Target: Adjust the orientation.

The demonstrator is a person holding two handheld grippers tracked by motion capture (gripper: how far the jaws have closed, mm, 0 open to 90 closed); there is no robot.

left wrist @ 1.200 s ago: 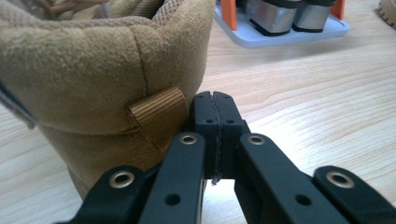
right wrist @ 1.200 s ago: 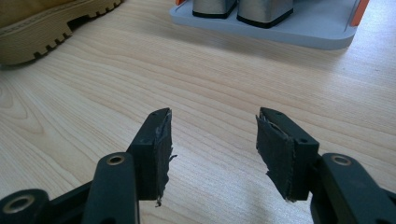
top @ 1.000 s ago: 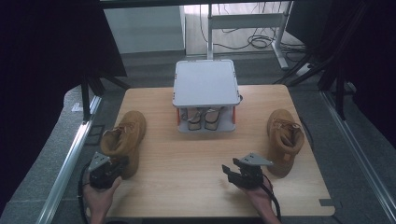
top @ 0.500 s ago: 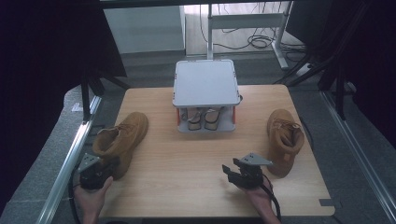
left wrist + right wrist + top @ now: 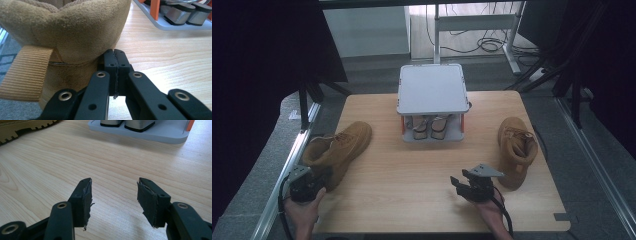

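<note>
Two tan boots sit on the table, and we press our left gripper (image 5: 306, 184), jaws together and holding nothing, against the heel of the left boot (image 5: 337, 150) to nudge it, while our right gripper (image 5: 472, 184) waits, jaws apart and empty, beside the right boot (image 5: 516, 150).

Light wooden counter (image 5: 412, 175); bearing two tan boots, left boot (image 5: 339, 150), right boot (image 5: 516, 150), and grey two-tier rack (image 5: 432, 97) at rear centre.
</note>
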